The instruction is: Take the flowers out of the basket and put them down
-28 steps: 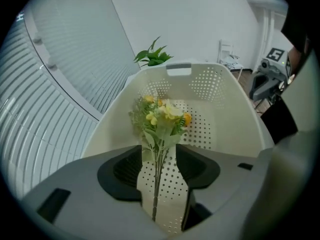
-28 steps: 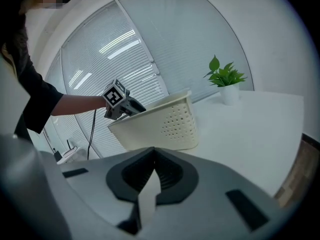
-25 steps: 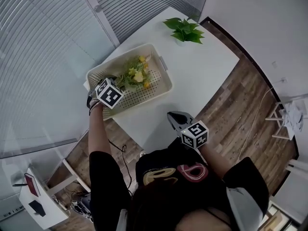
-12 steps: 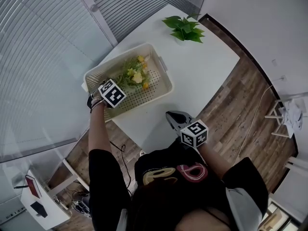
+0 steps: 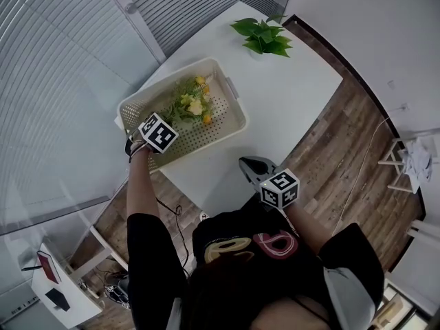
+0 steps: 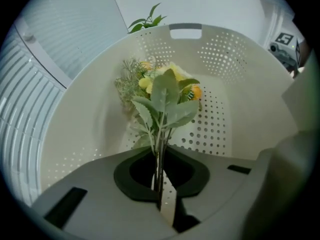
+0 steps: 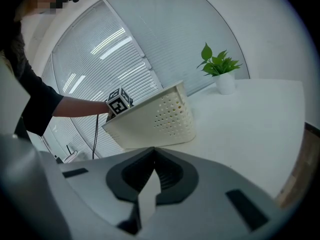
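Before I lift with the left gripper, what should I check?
1. Hold on stems: ok, left gripper has just closed its jaws on them.
2. Snags on flowers: cannot tell, heads lie on the floor of the basket.
3. Hold on basket: not ok, nothing steadies it.
4. Path past right gripper: ok, shut, empty, apart from the basket.
5. Bare table for setting down: ok, beside the basket.

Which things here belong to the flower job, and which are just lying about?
Job:
- flowers
- basket holding them
- left gripper, jaws just closed on the stems
- table, a place to set them down

Lying about:
- potted plant at the table's far corner
- right gripper, shut and empty
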`<action>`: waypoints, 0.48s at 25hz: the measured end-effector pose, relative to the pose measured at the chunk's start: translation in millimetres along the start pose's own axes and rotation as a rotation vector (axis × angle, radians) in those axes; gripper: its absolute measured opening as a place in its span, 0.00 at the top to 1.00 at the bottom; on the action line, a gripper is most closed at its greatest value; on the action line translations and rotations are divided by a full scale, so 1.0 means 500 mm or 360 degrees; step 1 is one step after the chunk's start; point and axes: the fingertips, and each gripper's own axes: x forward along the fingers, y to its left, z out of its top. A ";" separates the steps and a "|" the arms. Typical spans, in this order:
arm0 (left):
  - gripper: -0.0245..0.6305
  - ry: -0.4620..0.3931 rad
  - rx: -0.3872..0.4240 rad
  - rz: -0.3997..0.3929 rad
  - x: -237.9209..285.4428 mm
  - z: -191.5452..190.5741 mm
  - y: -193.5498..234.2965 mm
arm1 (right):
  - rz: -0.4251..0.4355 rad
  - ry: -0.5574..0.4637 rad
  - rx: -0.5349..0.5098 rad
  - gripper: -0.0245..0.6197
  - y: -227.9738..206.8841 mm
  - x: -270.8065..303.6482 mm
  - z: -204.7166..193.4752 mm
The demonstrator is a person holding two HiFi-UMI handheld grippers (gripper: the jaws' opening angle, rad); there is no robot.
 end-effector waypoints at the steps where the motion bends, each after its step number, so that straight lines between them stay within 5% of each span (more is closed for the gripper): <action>1: 0.90 -0.0018 -0.0034 -0.0028 -0.002 0.003 -0.003 | 0.0000 0.0001 -0.0002 0.95 0.000 0.000 0.000; 12: 0.92 0.0008 0.0000 -0.0127 -0.033 0.013 -0.018 | -0.0001 -0.0036 -0.0035 0.95 0.001 -0.012 0.010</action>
